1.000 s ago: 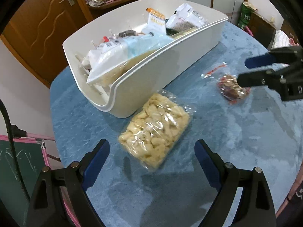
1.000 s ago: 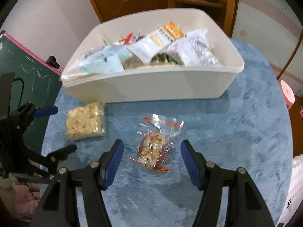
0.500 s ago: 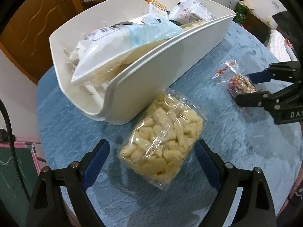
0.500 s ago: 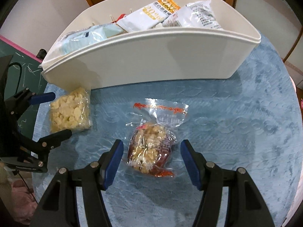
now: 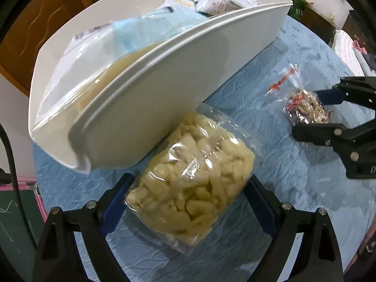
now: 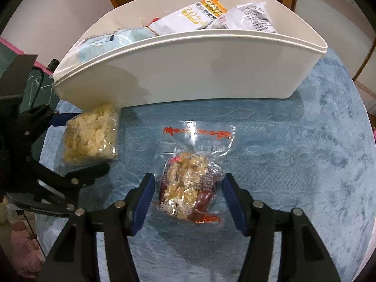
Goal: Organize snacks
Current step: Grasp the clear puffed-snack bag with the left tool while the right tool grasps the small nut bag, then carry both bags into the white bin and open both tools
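On the blue quilted tablecloth (image 6: pixel 293 145) beside the white bin (image 6: pixel 188 70), the left gripper (image 5: pixel 188 202) gapes around a pale-chip bag (image 5: pixel 195 183); the right gripper (image 6: pixel 188 195) gapes around a nut-candy packet (image 6: pixel 188 188), neither gripping.

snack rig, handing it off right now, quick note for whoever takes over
Left gripper: open, fingers either side of the clear bag of pale yellow chips, not closed on it.
Right gripper: open, straddling the small clear packet of nuts and red dates.
Both bags lie on the blue tablecloth in front of the white plastic bin, which already holds several packets.
Left: grip both bags and put them in the bin.
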Action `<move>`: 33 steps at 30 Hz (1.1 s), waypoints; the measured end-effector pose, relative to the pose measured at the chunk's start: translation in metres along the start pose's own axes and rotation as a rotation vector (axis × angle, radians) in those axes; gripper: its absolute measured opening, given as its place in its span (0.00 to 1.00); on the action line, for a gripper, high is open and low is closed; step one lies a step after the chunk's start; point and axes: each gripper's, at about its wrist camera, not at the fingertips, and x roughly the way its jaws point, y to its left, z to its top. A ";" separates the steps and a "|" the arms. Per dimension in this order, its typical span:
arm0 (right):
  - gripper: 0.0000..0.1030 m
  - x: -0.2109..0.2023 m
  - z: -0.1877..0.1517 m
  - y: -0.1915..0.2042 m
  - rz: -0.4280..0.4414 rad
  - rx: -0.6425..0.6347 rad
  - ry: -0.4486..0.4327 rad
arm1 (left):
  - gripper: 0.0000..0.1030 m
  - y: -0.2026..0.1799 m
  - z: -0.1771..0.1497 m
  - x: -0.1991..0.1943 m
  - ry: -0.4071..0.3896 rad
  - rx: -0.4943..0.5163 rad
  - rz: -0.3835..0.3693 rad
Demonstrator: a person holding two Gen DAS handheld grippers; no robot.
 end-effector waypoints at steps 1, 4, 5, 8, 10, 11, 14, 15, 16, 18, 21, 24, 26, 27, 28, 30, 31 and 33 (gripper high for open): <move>0.54 0.000 0.000 0.001 0.002 -0.005 -0.002 | 0.90 -0.001 0.002 0.000 0.000 -0.006 -0.001; 0.51 -0.002 -0.002 0.002 0.008 -0.009 -0.005 | 0.86 -0.001 0.003 -0.001 -0.001 -0.039 -0.004; 0.50 -0.002 -0.002 0.002 0.012 -0.006 -0.009 | 0.85 -0.002 0.004 -0.001 -0.003 -0.054 0.010; 0.47 -0.004 -0.005 0.001 0.021 -0.005 -0.016 | 0.83 0.002 -0.001 -0.008 -0.005 -0.092 0.038; 0.46 -0.007 -0.007 0.000 0.023 -0.009 -0.023 | 0.82 -0.005 -0.002 -0.011 -0.009 -0.112 0.047; 0.45 -0.009 -0.009 0.000 0.023 -0.012 -0.024 | 0.82 -0.008 -0.003 -0.014 -0.012 -0.122 0.046; 0.45 -0.020 -0.015 -0.002 0.026 -0.018 -0.033 | 0.81 -0.020 -0.007 -0.026 -0.022 -0.148 0.058; 0.45 -0.023 -0.016 -0.003 0.028 -0.019 -0.037 | 0.81 -0.024 -0.011 -0.030 -0.025 -0.152 0.063; 0.45 -0.027 -0.017 -0.003 0.030 -0.018 -0.045 | 0.81 -0.029 -0.011 -0.036 -0.028 -0.153 0.069; 0.45 -0.038 -0.021 -0.004 0.032 -0.022 -0.067 | 0.81 -0.035 -0.012 -0.044 -0.033 -0.153 0.077; 0.45 -0.057 -0.024 -0.004 0.027 -0.032 -0.101 | 0.81 -0.038 -0.012 -0.068 -0.043 -0.163 0.096; 0.45 -0.081 -0.027 -0.008 0.040 -0.037 -0.142 | 0.81 -0.037 -0.009 -0.094 -0.063 -0.195 0.102; 0.45 -0.098 -0.025 -0.011 0.046 -0.042 -0.173 | 0.81 -0.035 -0.005 -0.116 -0.093 -0.212 0.104; 0.45 -0.108 -0.024 -0.013 0.053 -0.044 -0.189 | 0.81 -0.036 -0.003 -0.127 -0.105 -0.217 0.108; 0.45 -0.119 -0.022 -0.015 0.060 -0.045 -0.207 | 0.81 -0.034 -0.001 -0.138 -0.118 -0.224 0.118; 0.45 -0.137 -0.011 -0.019 0.062 -0.059 -0.243 | 0.81 -0.026 0.009 -0.163 -0.152 -0.252 0.152; 0.45 -0.145 -0.004 -0.017 0.058 -0.069 -0.264 | 0.81 -0.020 0.013 -0.176 -0.168 -0.271 0.159; 0.45 -0.169 0.010 -0.018 0.048 -0.092 -0.316 | 0.81 -0.009 0.027 -0.200 -0.205 -0.321 0.157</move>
